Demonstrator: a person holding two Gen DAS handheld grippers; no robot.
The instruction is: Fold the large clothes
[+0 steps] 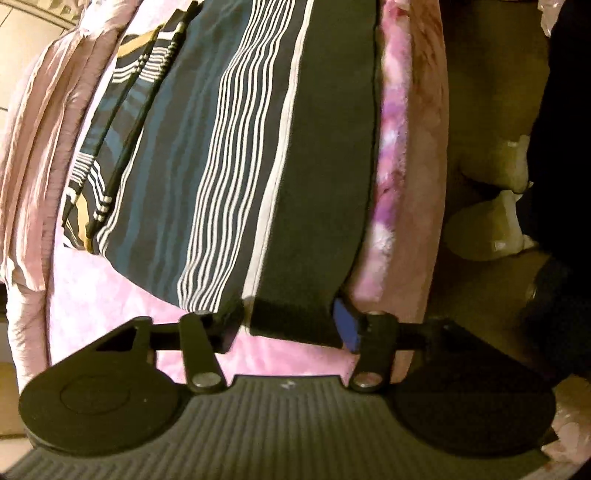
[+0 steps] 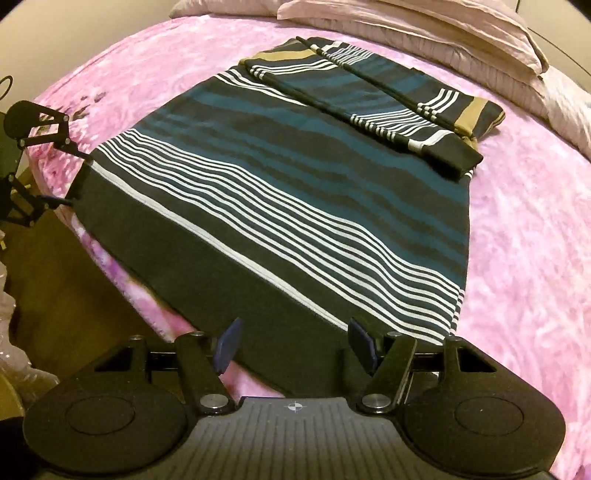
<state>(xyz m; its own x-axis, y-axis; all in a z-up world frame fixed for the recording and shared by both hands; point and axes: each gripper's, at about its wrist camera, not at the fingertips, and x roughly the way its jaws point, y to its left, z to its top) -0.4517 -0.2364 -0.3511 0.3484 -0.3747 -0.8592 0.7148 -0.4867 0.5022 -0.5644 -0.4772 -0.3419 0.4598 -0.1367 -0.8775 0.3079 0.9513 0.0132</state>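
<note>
In the right wrist view, the left gripper (image 2: 79,181) sits at the far left, at the corner of the striped garment (image 2: 280,192), where the dark hem band meets the bed edge. In its own view, the left gripper (image 1: 291,325) has its two fingers on either side of that hem corner; the cloth lies between them, but whether the pads actually press on it cannot be told (the near finger is shadowed and blurred).

The garment lies flat in the middle of the pink bedspread (image 2: 517,258), with teal, black and white stripes running across it. Its far end is folded over into a narrow strip with tan bands.

At the lower centre, the right gripper (image 2: 295,347) straddles the near hem corner with jaws well apart. The blue pads (image 2: 229,343) stand clear of the cloth on both sides.

At the upper right, pale pink pillows (image 2: 424,33) lie at the head of the bed.
</note>
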